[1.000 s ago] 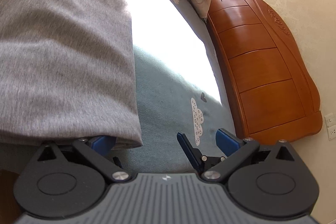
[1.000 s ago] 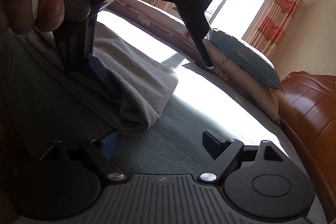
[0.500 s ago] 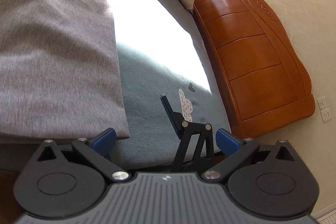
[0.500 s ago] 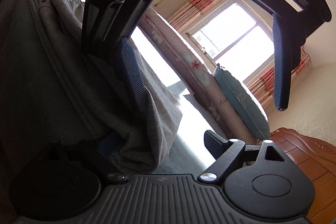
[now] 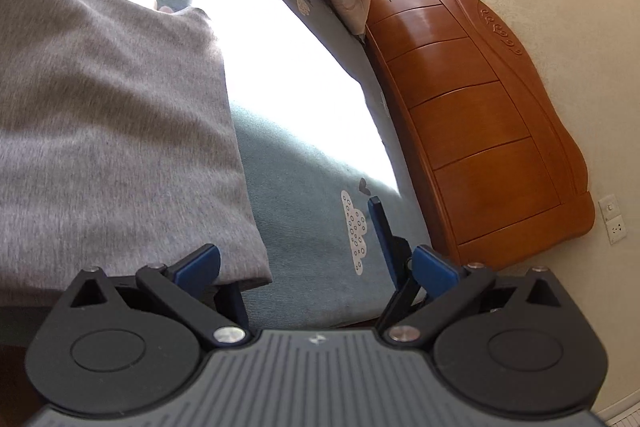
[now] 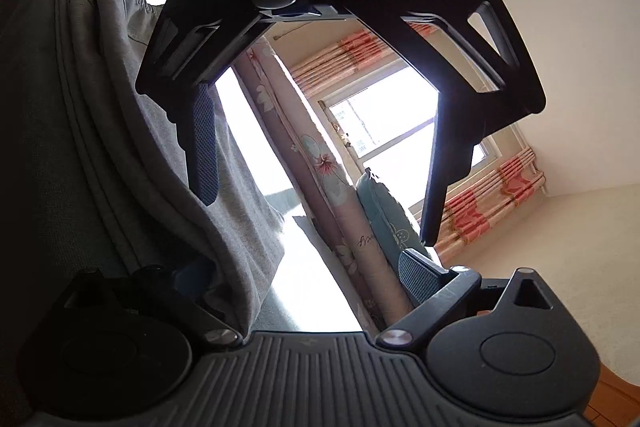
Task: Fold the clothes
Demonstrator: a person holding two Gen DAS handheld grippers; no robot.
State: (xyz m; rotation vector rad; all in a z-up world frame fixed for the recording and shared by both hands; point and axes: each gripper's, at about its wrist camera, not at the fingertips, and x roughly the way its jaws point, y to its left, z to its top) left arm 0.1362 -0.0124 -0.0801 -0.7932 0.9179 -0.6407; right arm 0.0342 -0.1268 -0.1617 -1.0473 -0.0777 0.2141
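On the blue-green bedspread [image 5: 304,187] lies the folded grey garment [image 5: 104,131], its left part cut off. Left gripper [image 5: 316,267] stands wide, empty. Right gripper [image 6: 308,275] has just been opening; its left finger is hidden behind cloth, nothing clamped.

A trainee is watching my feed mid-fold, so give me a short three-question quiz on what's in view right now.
1. True or false: the grey garment lies on the teal sheet.
2. What stands at the end of the bed, by the pillows? A) a wooden headboard B) a metal rail C) a mirror
3. Fill in: the jaws of the left gripper are ___ (open or shut).

Key: 1 true; 2 A; 3 open, with nothing clamped between them.
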